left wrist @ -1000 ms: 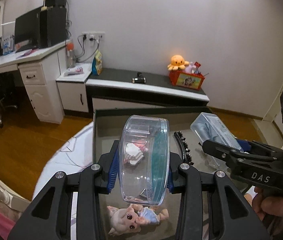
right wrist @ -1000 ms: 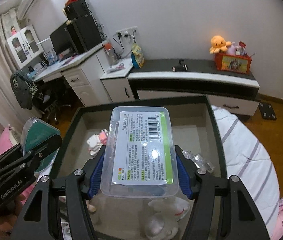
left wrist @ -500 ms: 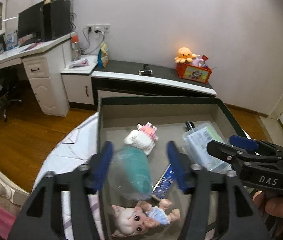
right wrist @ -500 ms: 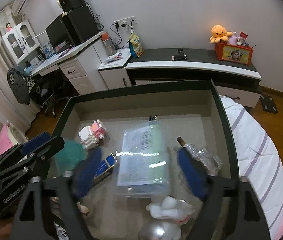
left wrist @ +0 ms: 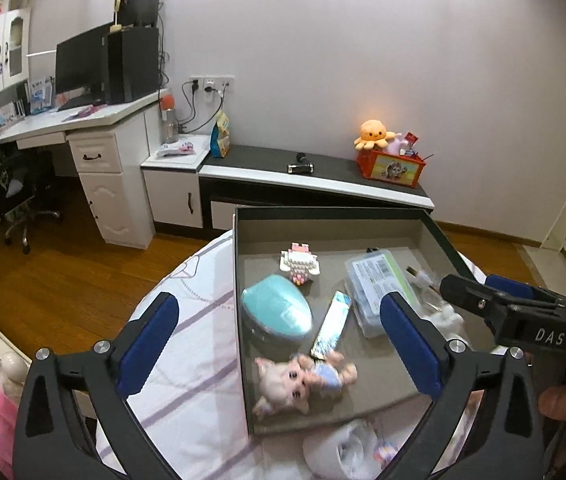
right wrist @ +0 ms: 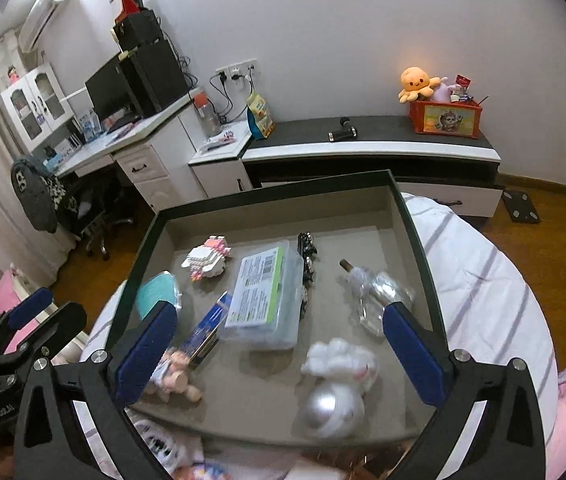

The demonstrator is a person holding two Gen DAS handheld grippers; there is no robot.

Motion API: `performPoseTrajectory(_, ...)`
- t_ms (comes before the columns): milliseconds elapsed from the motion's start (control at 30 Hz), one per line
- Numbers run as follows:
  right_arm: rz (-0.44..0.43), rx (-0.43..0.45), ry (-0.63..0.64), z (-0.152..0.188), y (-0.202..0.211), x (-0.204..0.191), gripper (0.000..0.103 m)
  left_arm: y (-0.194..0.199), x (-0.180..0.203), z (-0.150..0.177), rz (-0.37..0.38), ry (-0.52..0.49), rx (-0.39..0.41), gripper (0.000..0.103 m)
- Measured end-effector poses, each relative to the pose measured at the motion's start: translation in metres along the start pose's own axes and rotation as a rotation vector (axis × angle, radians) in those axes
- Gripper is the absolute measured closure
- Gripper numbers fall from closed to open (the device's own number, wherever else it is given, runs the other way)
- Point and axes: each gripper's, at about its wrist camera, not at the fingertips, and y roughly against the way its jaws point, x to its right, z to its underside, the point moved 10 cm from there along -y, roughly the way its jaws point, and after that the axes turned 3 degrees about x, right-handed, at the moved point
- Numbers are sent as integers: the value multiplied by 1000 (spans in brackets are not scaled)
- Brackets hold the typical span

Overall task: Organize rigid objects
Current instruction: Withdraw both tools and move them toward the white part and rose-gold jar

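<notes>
A dark-rimmed tray (left wrist: pixel 325 212) (right wrist: pixel 411 232) lies on the bed. In it lie a round clear container with a teal lid (left wrist: pixel 277 312) (right wrist: pixel 157 294), a clear rectangular box with a green label (left wrist: pixel 379 280) (right wrist: pixel 263 294), a block figure (left wrist: pixel 299 262) (right wrist: pixel 205 258), a pig doll (left wrist: pixel 299 378), a blue stick pack (left wrist: pixel 331 324) (right wrist: pixel 205 330), a glass bottle (right wrist: pixel 377 294) and a white-and-silver toy (right wrist: pixel 335 384). My left gripper (left wrist: pixel 279 348) is open and empty above the tray's near left. My right gripper (right wrist: pixel 279 354) is open and empty above the tray's near side.
The tray rests on a white striped bedsheet (right wrist: pixel 483 280). A white plastic item (left wrist: pixel 343 448) lies on the bed in front of the tray. A desk (left wrist: pixel 95 120) and a low cabinet (right wrist: pixel 363 148) stand along the far wall, across a wooden floor.
Both grippers opened. The left let go of the round teal-lidded container and the right let go of the labelled clear box; both now lie in the tray. Both grippers have drawn back.
</notes>
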Motion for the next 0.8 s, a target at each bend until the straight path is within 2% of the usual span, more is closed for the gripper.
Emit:
performPoseTrajectory(367,23,76,-59,36,67,14,0,63,15,28,39,-14,20,0)
performPoseTrajectory(800,102,210,-15,76,145,9,0,117,16,73,31,3,56,0)
